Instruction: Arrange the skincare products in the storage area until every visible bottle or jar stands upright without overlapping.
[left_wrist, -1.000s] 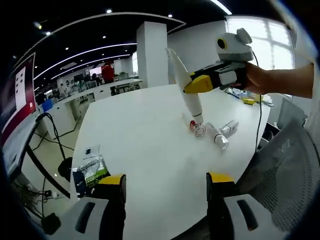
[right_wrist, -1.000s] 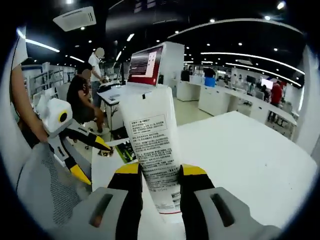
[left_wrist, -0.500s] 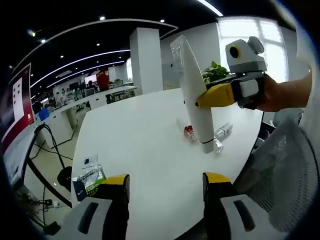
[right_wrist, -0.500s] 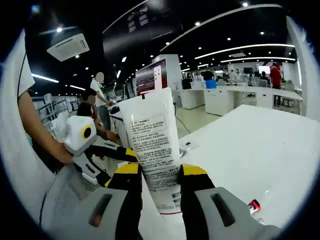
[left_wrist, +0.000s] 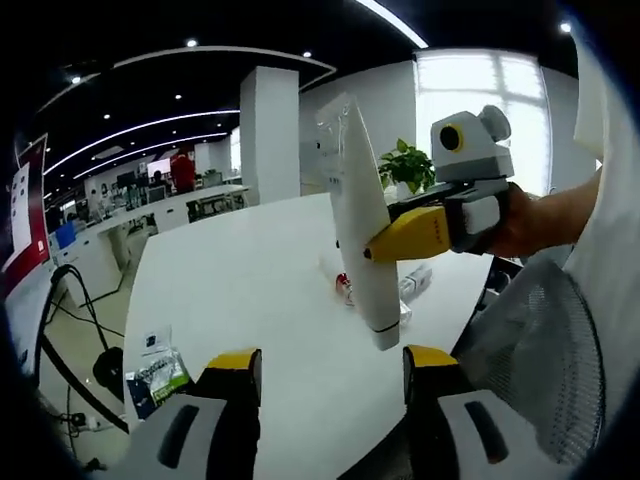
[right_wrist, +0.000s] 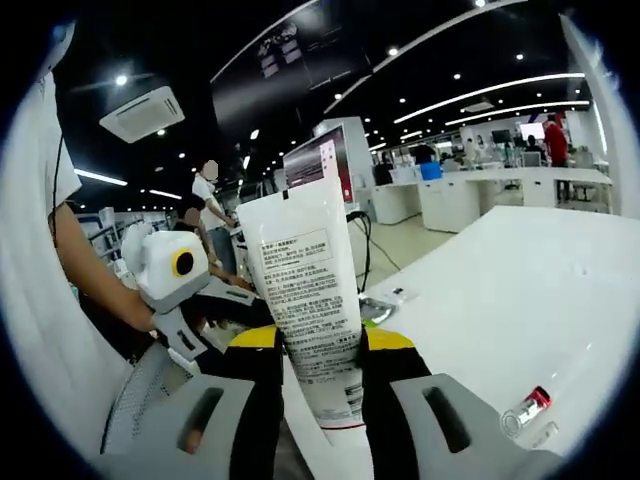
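A tall white tube (right_wrist: 305, 290) with printed text stands between the yellow-tipped jaws of my right gripper (right_wrist: 318, 345), which is shut on it. In the left gripper view the same tube (left_wrist: 358, 215) hangs above the white table (left_wrist: 240, 290), flat crimped end up and cap end down, held by the right gripper (left_wrist: 415, 232). My left gripper (left_wrist: 320, 365) is open over the table's near edge with nothing between its jaws. Behind the tube lie a small red-capped bottle (left_wrist: 344, 287) and clear bottles (left_wrist: 415, 280) on their sides. The red-capped bottle (right_wrist: 531, 402) also lies on the table in the right gripper view.
A green and white packet (left_wrist: 155, 375) lies near the table's left front edge. A grey mesh chair (left_wrist: 545, 370) stands at the right. A person's hand (left_wrist: 525, 215) holds the right gripper. People, desks and a red screen (right_wrist: 312, 160) are in the background.
The right gripper has carried the tube nearer to the left gripper and lower in the left gripper view. The lying bottles are now partly hidden behind it. Both cameras have shifted.
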